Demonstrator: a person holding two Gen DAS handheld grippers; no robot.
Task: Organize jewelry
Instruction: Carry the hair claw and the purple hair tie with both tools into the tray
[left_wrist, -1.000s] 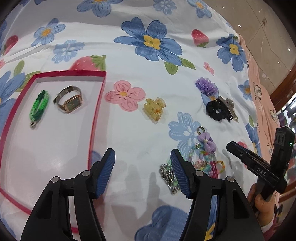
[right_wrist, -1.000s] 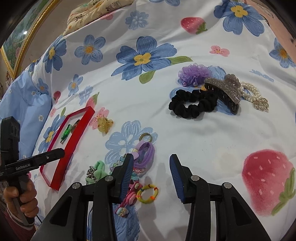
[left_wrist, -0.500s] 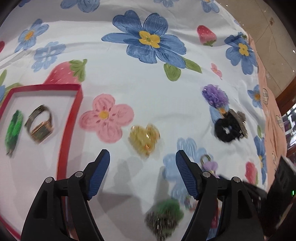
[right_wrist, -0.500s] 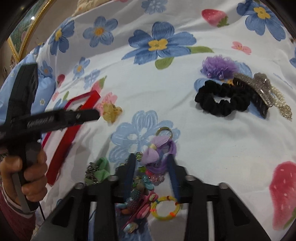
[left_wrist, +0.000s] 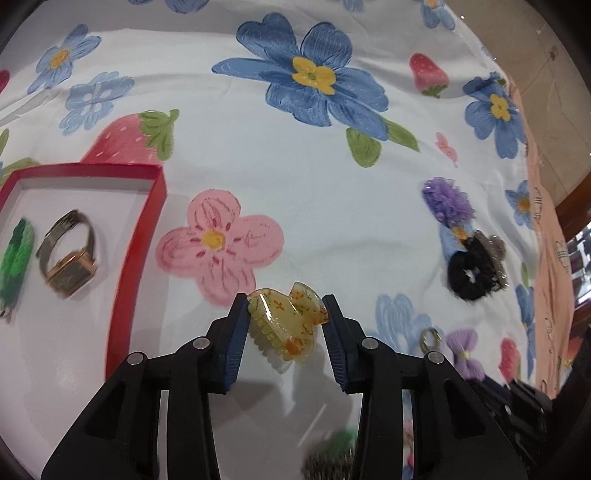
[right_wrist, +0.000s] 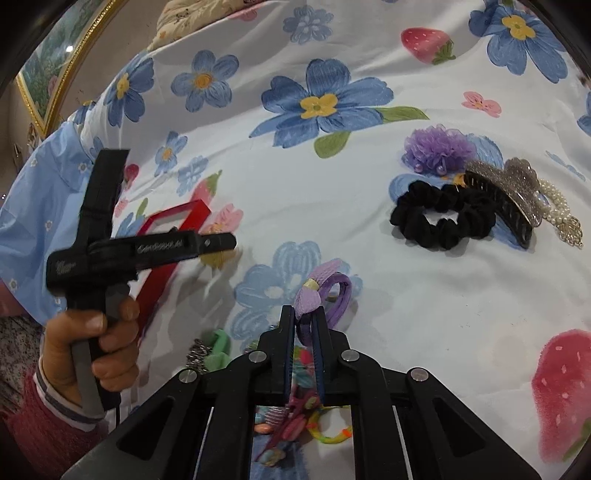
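White bed sheet (left_wrist: 258, 155) printed with blue flowers and strawberries covers the surface. Red-rimmed shallow box with white floor (left_wrist: 136, 254) sits at left; inside lie a gold square-faced wristwatch (left_wrist: 68, 258) and a green braided band (left_wrist: 16, 258). Black fabric scrunchie (right_wrist: 443, 218) lies beside a glittery grey claw clip (right_wrist: 513, 195), well apart from the box. Left gripper (left_wrist: 284, 328): jaws closing, pads against the sides of a translucent yellow floral claw clip (left_wrist: 286, 325), just right of the box. Right gripper (right_wrist: 303, 332): jaws closing, pinching a purple bow hair tie (right_wrist: 325, 291) above a heap of small colourful pieces.
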